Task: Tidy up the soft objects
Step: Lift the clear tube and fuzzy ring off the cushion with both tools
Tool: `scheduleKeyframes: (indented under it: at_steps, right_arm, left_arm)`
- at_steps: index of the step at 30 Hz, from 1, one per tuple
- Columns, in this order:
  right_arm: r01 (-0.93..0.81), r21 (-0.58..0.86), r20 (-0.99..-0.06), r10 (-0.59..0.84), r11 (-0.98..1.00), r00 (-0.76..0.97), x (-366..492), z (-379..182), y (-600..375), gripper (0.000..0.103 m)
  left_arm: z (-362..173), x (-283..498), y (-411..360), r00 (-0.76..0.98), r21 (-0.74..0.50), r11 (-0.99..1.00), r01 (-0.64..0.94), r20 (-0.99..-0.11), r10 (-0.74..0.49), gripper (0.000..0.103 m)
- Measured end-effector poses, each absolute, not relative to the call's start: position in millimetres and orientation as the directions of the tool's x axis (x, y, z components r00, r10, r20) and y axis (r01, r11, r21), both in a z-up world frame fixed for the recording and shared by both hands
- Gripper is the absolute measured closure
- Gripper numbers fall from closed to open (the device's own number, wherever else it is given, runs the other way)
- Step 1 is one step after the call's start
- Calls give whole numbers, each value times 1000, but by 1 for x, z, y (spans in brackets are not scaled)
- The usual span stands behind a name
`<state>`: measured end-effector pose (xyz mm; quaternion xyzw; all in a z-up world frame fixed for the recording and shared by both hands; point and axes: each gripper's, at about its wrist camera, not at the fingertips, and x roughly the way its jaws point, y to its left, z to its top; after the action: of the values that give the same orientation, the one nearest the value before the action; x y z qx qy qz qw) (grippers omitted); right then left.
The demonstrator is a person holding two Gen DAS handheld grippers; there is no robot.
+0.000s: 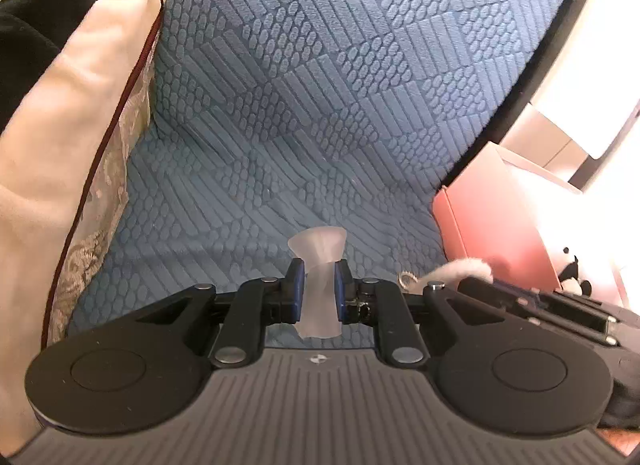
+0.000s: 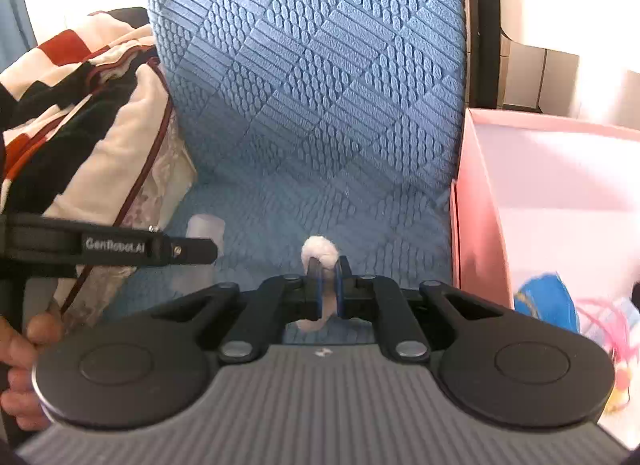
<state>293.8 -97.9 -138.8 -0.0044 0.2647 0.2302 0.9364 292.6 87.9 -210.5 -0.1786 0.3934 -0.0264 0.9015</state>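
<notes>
Left wrist: my left gripper (image 1: 318, 285) pinched a frosted translucent piece (image 1: 318, 265) above the blue chair seat (image 1: 280, 185). Right wrist: my right gripper (image 2: 329, 289) clenched a fluffy pink strip (image 2: 320, 251), pink box (image 2: 480, 225) just right

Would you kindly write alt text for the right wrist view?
The right gripper is shut on a fluffy pink-white strip over a blue textured seat. The left gripper reaches in from the left beside a cushion; a pink box stands right.
</notes>
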Motion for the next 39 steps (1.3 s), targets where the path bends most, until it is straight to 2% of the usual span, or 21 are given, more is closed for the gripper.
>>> scheduleKeyframes:
  at_steps: [27, 39]
  right_arm:
    - [-396, 103, -503, 391, 912, 770, 208, -153, -125, 93]
    - [-386, 116, -494, 390, 915, 777, 183, -142, -137, 93]
  left_arm:
    - [-198, 209, 49, 695, -301, 952, -50, -695, -183, 84]
    - [-173, 185, 36, 719, -309, 950, -36, -669, -190, 84]
